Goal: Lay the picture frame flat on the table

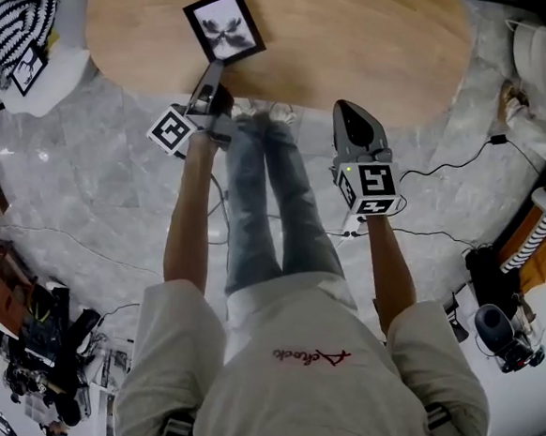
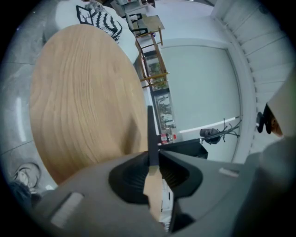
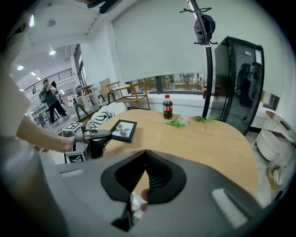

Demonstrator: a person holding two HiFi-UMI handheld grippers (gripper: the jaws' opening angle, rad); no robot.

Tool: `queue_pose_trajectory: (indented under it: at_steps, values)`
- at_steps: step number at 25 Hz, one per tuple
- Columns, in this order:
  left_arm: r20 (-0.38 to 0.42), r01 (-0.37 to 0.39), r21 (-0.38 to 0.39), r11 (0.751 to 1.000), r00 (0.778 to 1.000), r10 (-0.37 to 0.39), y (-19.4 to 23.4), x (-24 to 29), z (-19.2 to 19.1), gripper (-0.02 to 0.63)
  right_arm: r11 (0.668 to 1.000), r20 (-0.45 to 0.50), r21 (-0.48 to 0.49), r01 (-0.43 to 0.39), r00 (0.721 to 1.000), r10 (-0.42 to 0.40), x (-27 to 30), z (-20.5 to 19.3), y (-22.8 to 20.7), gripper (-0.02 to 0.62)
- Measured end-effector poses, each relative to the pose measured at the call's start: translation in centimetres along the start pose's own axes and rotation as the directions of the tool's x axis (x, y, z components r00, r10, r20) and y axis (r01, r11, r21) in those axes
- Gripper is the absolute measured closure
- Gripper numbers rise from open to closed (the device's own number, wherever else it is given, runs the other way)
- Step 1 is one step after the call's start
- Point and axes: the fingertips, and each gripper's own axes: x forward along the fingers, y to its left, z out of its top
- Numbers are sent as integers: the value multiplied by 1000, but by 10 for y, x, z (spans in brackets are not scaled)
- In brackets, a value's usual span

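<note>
Picture frame [image 1: 224, 24] edge sits pinched in narrowly parted left gripper [image 1: 213, 67].

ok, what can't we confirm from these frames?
- Whether the picture frame is fully down or slightly tilted: the head view looks straight down, and in the right gripper view it is too small.
- Its face in the left gripper view: seen edge-on only, clamped by the left gripper.
- Label on the bottle: too small, right gripper view.
- Far edge of the table: cut off by the head view's top edge.
</note>
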Motion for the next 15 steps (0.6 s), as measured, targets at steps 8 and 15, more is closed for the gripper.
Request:
queue_pose_trajectory:
  at_steps: [8,15]
  values:
    - [10,-17,-43,999,1000,17,16,16,2,537,1000,-14,-1,-2,1000,2,1,-6,-4,592]
    - [-4,-38,-36,999,999,38,31,19,-1,537,1000,-19,-17,-15,1000,14,2,-10,2,592]
